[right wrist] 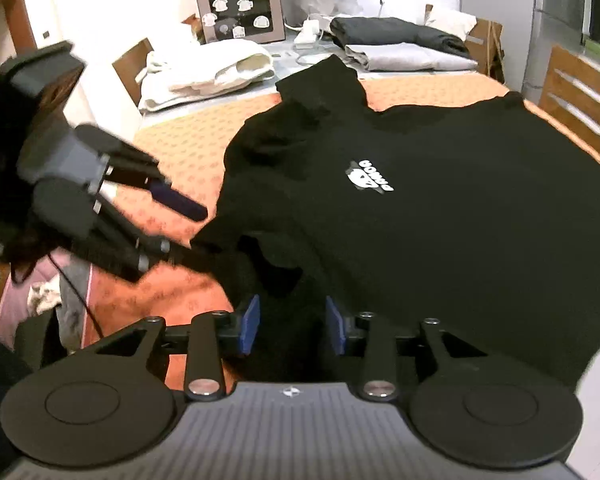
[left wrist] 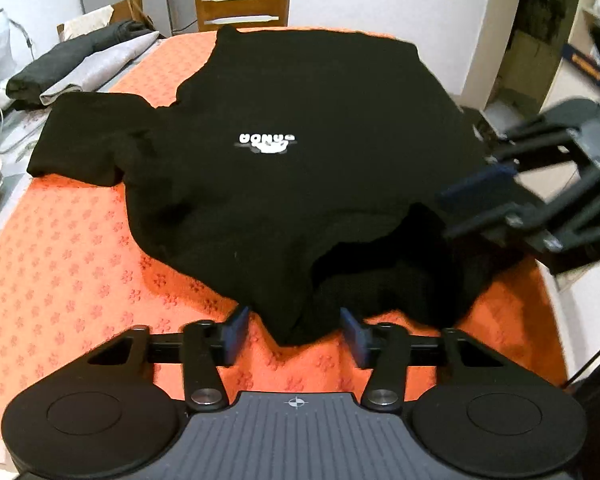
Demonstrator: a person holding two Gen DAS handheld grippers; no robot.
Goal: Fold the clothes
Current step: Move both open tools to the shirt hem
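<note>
A black T-shirt [left wrist: 300, 92] with a small white logo [left wrist: 266, 143] lies spread on the orange patterned table cover [left wrist: 80, 260], one sleeve out to the left. My left gripper [left wrist: 295, 334] is open at the shirt's near edge, and a point of black fabric lies between its blue pads. In the left wrist view my right gripper [left wrist: 456, 208] reaches in from the right over the rumpled near corner. In the right wrist view the T-shirt [right wrist: 460, 240] fills the middle, and my right gripper [right wrist: 293, 325] is open with black cloth between its fingers. My left gripper [right wrist: 194, 226] stands open at the shirt's left edge.
Folded grey and black clothes [left wrist: 72, 68] are stacked at the far left, the same clothes stack [right wrist: 400, 44] showing at the back. A white garment [right wrist: 208, 72] and a cardboard box [right wrist: 240, 4] sit behind. Wooden chairs [left wrist: 242, 0] [right wrist: 580, 96] stand at the table's edges.
</note>
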